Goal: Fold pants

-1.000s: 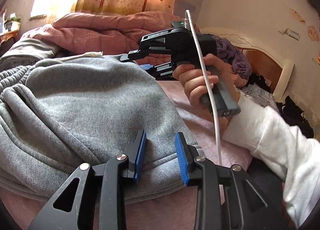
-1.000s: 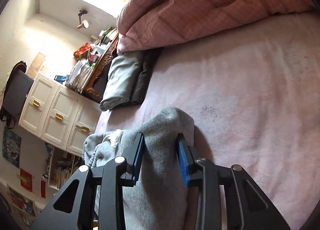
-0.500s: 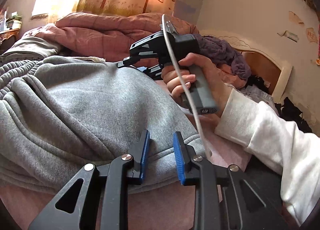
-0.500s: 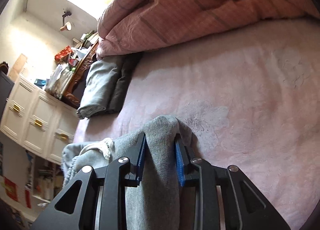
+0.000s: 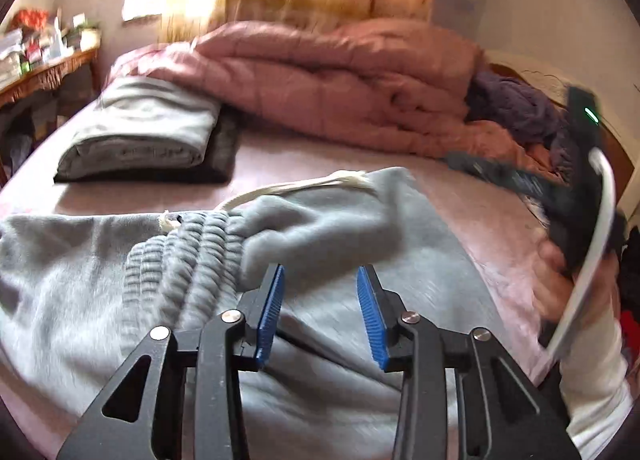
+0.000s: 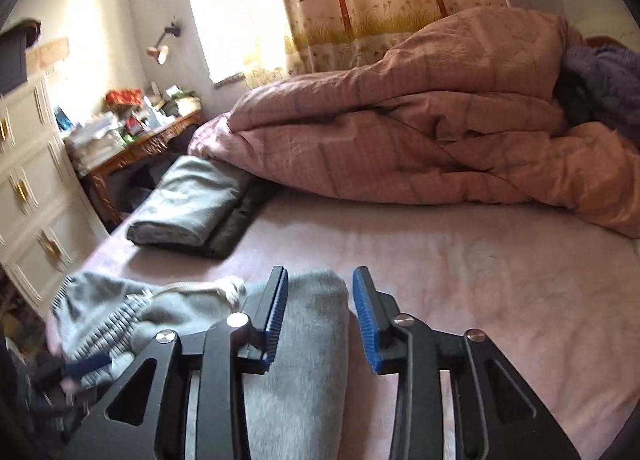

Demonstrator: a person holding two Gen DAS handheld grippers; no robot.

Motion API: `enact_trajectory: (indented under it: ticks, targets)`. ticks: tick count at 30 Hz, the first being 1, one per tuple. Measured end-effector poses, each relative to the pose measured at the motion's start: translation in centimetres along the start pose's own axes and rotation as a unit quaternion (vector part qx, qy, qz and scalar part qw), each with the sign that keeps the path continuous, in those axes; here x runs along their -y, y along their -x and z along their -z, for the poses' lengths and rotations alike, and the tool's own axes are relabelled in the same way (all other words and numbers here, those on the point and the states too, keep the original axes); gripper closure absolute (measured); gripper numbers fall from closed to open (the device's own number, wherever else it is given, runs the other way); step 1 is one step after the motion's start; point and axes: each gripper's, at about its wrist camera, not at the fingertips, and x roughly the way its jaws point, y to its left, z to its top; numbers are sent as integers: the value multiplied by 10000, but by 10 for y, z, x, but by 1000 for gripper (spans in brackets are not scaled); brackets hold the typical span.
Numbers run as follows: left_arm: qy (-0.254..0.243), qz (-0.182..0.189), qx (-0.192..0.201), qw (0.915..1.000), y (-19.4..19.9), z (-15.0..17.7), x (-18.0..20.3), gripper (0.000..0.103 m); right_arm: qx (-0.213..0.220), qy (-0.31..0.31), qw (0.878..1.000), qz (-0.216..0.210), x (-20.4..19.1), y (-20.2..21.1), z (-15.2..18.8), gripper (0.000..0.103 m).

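Pink bedsheet (image 6: 460, 272) carries one grey pair of pants (image 5: 340, 227), one pink quilt (image 6: 440, 131) and one folded grey stack (image 6: 192, 207). Folded over, the pants show a ribbed waistband (image 5: 192, 256) and white drawstring (image 5: 304, 185). Left gripper (image 5: 320, 308) and right gripper (image 6: 320, 312) both stand spread, fabric between unpinched. Only the left view shows the right hand (image 5: 568, 280), blurred.
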Motion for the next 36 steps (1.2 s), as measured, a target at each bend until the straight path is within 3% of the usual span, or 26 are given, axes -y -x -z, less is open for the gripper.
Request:
enact_trajectory:
  ticks: [4,6,10,13,18,22,24,25,27,30,34,36]
  targets:
    - [217,135,-488,9985,-28,-26,-21,70,-522,20,9981,-336,-13,-19,14,86]
    - [330,237,-768,9962,-42,-32,-25,70,-727,-31,9971,-223,-15,-35,18,86]
    - [557,8,-1172,9915,-69,-34,-36,87,-1362,-258,9903,-35,-7,-74,23,87]
    - [665,-105,-1393,9880,-82,-43,-34,88,-1360,-519,9892,-166,0,-73,21,87]
    - [733,-401,-1545,9845,-93,-55,-28,88,-1189,-285,9925,-8,-9,-65,28,87]
    - [574,-284,-1429,9877,-83,-47,-21,84,-1035,-33,9906,-891,-27,-54,24,87]
    - [642,-295,-1391,9878,-82,-37,-26,84,-1408,-21,9837,-1121,-36,-63,28,87]
    - [681,-309,-1305,9886,-82,-33,-31,89,-1622,-84,9797,-1177,-39,-71,32,87]
    - [692,-347,-1127,9906,-78,-25,-38,99,-1744,-159,9801,-939,-40,-84,37,87]
    - [735,-160,-909,9930,-70,-15,-45,99,-1702,-544,9803,-848,-32,-96,32,91]
    - [445,-332,-699,9960,-65,-7,-39,99,-1443,-966,9830,-598,-18,-107,17,103]
    - [403,-361,-658,9964,-65,-7,-38,99,-1407,-1028,9831,-564,-15,-111,14,103]
